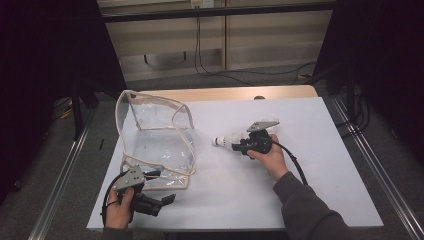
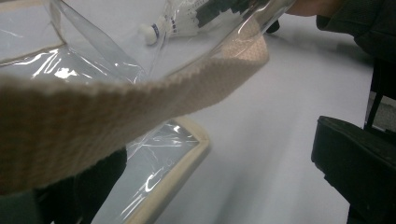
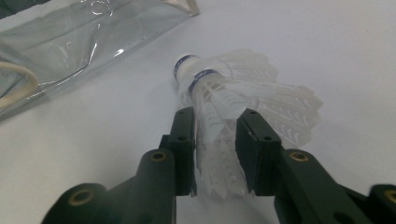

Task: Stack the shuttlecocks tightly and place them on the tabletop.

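A clear plastic bag [image 1: 155, 145] with beige trim lies open at the table's left. Its beige strap [image 2: 107, 116] crosses close in front of the left gripper view. My left gripper [image 1: 162, 187] rests at the bag's near corner with its jaws wide apart; the bag's trimmed edge [image 2: 187, 154] lies between them, untouched. Two white shuttlecocks [image 1: 226, 141] lie mid-table, corks pointing left. My right gripper [image 3: 215, 140] straddles the feather skirt of the nearer shuttlecock [image 3: 210, 100], its jaws slightly apart and the feathers filling the gap. The second shuttlecock [image 3: 266, 93] lies just beyond.
The white table top [image 1: 320, 165] stretches bare to the right and front of my right hand. Behind it runs a wooden strip [image 1: 225, 93], and metal rails [image 1: 380, 170] flank the table. Cables [image 1: 200, 60] hang at the back wall.
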Motion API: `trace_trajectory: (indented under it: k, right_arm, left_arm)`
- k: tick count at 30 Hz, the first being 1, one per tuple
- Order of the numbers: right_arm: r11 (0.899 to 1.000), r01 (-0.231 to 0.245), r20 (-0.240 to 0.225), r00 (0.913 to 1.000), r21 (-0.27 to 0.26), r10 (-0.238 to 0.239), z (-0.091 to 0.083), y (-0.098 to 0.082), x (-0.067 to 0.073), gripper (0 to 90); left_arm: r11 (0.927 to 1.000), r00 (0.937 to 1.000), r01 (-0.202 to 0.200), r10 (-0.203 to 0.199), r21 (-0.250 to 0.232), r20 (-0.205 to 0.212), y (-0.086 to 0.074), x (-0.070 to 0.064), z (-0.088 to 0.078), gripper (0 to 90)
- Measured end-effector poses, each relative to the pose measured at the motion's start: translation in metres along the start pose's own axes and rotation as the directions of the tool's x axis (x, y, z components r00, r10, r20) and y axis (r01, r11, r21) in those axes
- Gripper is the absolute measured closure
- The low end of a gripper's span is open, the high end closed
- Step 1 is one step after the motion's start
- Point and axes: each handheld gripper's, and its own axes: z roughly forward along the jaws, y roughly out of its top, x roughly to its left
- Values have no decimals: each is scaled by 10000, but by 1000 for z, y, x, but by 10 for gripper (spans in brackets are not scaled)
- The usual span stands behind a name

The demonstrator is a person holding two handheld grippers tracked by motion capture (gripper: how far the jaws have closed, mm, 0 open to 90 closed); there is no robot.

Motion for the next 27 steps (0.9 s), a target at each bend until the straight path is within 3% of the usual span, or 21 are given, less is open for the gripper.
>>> trace_trajectory:
  k: [27]
  right_arm:
    - [9999, -152, 440, 9989, -44, 154, -26, 1, -6, 404]
  left_arm:
    - [10000, 10000, 32, -32, 42, -56, 1, 0, 1, 31]
